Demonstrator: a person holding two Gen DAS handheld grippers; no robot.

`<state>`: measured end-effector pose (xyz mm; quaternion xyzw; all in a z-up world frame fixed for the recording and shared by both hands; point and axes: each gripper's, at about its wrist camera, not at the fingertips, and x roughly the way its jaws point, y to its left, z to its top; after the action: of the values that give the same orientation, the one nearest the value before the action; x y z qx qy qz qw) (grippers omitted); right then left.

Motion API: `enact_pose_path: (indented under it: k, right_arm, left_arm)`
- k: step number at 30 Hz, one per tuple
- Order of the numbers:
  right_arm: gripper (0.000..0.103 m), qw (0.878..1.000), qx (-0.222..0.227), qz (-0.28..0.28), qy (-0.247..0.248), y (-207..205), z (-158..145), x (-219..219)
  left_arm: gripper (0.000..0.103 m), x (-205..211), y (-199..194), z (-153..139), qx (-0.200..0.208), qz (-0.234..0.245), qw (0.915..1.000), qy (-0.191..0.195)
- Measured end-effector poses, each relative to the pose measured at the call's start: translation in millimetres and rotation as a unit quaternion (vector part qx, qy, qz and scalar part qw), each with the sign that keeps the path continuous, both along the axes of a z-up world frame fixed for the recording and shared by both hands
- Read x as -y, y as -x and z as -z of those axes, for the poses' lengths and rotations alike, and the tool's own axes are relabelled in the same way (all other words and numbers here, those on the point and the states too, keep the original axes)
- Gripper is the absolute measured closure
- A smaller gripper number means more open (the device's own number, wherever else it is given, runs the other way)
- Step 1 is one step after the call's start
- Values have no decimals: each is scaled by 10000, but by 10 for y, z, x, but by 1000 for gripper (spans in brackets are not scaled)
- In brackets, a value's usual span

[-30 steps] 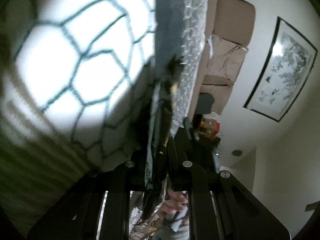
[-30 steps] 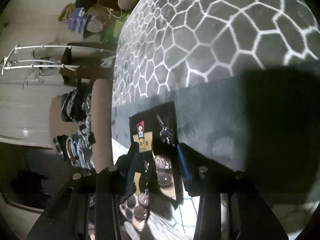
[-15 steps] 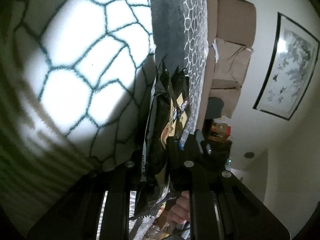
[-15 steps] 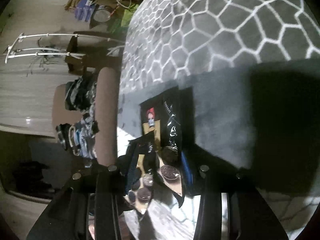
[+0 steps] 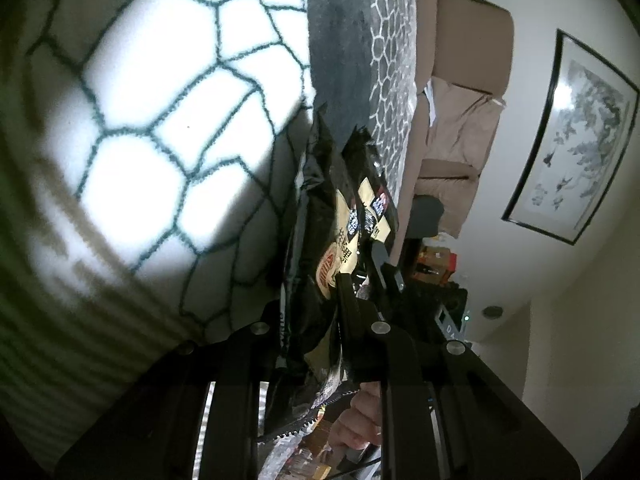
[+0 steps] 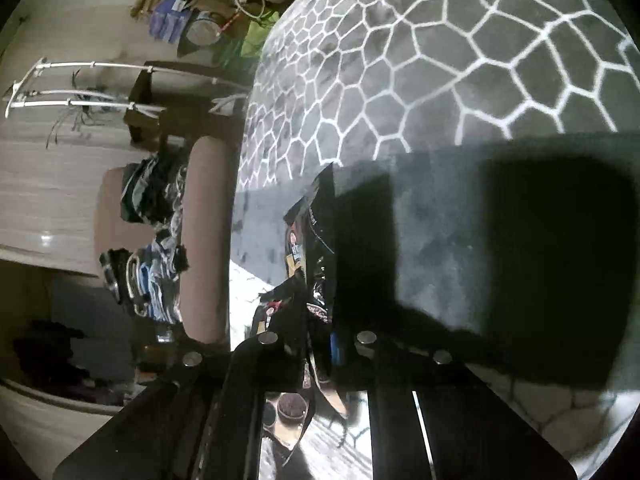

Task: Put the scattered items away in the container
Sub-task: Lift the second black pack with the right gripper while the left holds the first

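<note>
In the left wrist view, my left gripper (image 5: 320, 296) is shut on a black and gold snack bag (image 5: 320, 216) that stands upright between its fingers. A second black bag with a gold label (image 5: 374, 204) lies against its right side. In the right wrist view, my right gripper (image 6: 316, 316) is shut on a black snack bag (image 6: 318, 232), seen edge on, with pictures of cookies on its lower part. Both bags hang in front of a dark grey fabric panel (image 6: 440, 220); I cannot tell whether this is the container.
A honeycomb-patterned rug (image 6: 420, 60) spreads beyond the panel and looks white with dark lines (image 5: 160, 120) on the left. A brown sofa (image 5: 460, 100), a framed picture (image 5: 572, 132) and a chair piled with clothes (image 6: 160, 220) stand around. A hand (image 5: 360, 420) shows below the left gripper.
The right gripper's jaws have closed on the bag, which now shows edge on, and it rose slightly. In the left view the bag has come into fuller view as the grey panel receded.
</note>
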<state>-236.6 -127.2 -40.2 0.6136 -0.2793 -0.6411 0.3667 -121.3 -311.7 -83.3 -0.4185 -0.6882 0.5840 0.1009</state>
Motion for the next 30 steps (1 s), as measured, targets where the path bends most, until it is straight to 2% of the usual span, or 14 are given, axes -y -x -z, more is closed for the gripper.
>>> enact_pose_path:
  k: [7,10,12,14,18,23,27,30]
  right_arm:
    - [97,9997,-221,130,30,-54,-248,-204]
    - [97,9995,-277,149,19,-64,-350,-307]
    - [98,9988,-368,19,-333,-85,-411,-315]
    - [98,9962,-552,-159,-655,-97,-471,-260]
    - [94,9911,-869,-428,-918,-146,-592,-90]
    - [88,9888,-771,-524,-1166,-177,-481,152]
    - [88,9913,-553,-330,-1147,-154,-293,160]
    - [92,9939,-449,-163,-995,-152,-278,54]
  left_arm:
    - [87,38,29,-196,-336,-115,9991,-252]
    - [87,133,-22,-295,-515,-210,9983,-187]
    - [87,173,-23,-322,-521,-213,9984,-86]
    - [87,147,8,-258,-419,-105,9990,-149]
    - [87,88,65,-149,-237,-4,9994,-258]
    - [88,11,172,-165,-163,75,9995,-252]
    - [88,48,160,-131,-107,64,9996,-253]
    - [88,82,111,-113,-150,34,9996,-248]
